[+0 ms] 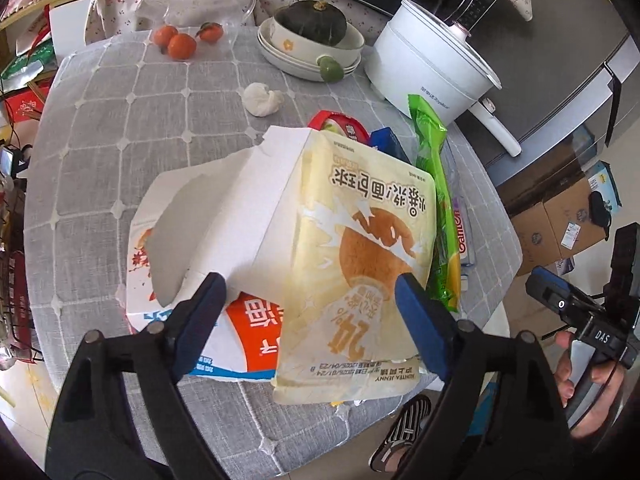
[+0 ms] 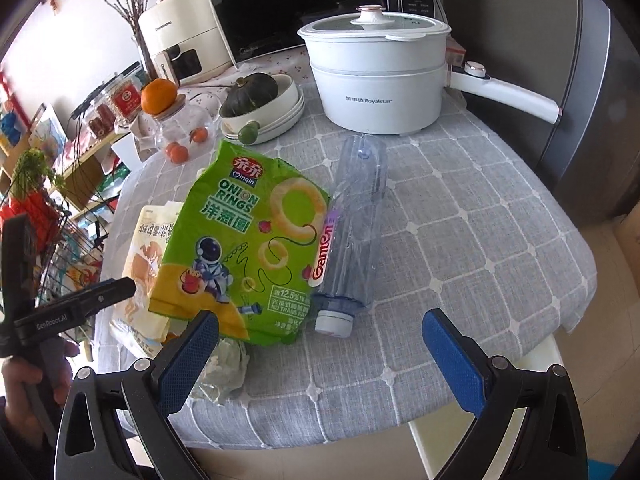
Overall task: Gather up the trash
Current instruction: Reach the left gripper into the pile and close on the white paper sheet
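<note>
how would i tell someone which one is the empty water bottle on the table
Start at the big white electric pot at the back of the grey checked tablecloth. Just in front of it, the clear plastic water bottle lies on its side, white cap toward the table's near edge. It lies along the green onion rings snack bag, and it is the only see-through, cylinder-shaped piece among flat wrappers.

A yellow bread bag [image 1: 360, 248] leans on a torn white carton [image 1: 208, 216]; beside them lie a green onion-ring packet [image 2: 248, 248] and a capped clear bottle [image 2: 352, 232] — all flat on the tabletop [image 2: 460, 220].
</note>
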### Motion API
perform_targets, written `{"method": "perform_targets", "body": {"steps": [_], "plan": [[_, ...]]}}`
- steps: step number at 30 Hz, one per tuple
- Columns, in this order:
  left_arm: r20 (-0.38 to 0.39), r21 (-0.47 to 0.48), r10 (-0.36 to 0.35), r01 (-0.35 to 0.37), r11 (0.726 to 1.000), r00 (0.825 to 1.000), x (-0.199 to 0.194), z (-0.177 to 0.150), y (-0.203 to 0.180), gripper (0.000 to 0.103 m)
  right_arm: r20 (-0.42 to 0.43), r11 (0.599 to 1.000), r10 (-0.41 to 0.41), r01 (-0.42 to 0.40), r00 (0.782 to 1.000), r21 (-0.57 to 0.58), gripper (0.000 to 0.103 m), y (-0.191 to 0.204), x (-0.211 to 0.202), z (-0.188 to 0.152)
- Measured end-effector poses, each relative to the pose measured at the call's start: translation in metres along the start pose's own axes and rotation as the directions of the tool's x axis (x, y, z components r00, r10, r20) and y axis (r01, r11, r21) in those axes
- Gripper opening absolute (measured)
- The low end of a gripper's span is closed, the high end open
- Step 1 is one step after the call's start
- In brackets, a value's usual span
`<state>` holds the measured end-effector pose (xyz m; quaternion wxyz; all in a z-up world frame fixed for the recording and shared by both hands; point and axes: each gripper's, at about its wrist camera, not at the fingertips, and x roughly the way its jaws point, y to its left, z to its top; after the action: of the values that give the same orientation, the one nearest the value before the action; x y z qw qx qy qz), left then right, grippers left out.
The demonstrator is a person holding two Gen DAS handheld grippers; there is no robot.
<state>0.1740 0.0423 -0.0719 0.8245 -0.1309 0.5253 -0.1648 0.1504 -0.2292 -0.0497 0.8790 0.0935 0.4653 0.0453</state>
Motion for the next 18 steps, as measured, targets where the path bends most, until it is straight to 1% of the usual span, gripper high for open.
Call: {"method": "perform_targets", "body": {"steps": [4,7,9,11,13,14,15,17,18], "plan": [[-0.015,-0.007,0.008,-0.008,1.000,1.000,0.003,0.004,0.002,0.086,-0.019,0.999,0.025,-0.025,0.999,0.028,0.102,-0.001,0.011,0.006],[-0.019,-0.022,-0.045,0.045,0.999,0.999,0.000,0.006,0.002,0.086,-0.038,0.999,0.030,-0.029,0.999,0.037,0.102,0.000,0.022,0.007],[-0.013,0.007,-0.069,0.069,0.998,0.998,-0.006,0.006,-0.005,0.085,-0.053,0.998,0.045,-0.043,0.998,0.043,0.101,0.002,0.026,0.006],[-0.016,0.044,-0.065,0.066,0.997,0.998,-0.006,0.005,-0.011,0.081,-0.057,0.998,0.060,-0.058,0.997,0.033,0.101,0.008,0.027,0.005],[-0.032,0.050,-0.049,0.050,0.997,0.998,0.000,0.005,-0.010,0.074,-0.055,0.998,0.063,-0.063,0.996,0.017,0.101,0.014,0.028,0.004],[-0.039,0.043,-0.046,0.048,0.998,0.998,0.003,0.004,-0.008,0.071,-0.054,0.998,0.064,-0.064,0.996,0.010,0.101,0.016,0.028,0.003],[-0.043,0.034,-0.046,0.047,0.998,0.998,0.004,0.004,-0.006,0.067,-0.054,0.998,0.066,-0.066,0.996,0.006,0.101,0.019,0.028,0.003],[-0.034,0.025,-0.050,0.051,0.998,0.998,0.003,0.005,-0.004,0.056,-0.056,0.997,0.075,-0.075,0.996,0.003,0.101,0.022,0.030,0.002],[-0.030,0.021,-0.059,0.059,0.998,0.998,0.001,0.005,-0.003,0.043,-0.057,0.997,0.082,-0.082,0.995,0.001,0.101,0.023,0.030,0.002]]}}
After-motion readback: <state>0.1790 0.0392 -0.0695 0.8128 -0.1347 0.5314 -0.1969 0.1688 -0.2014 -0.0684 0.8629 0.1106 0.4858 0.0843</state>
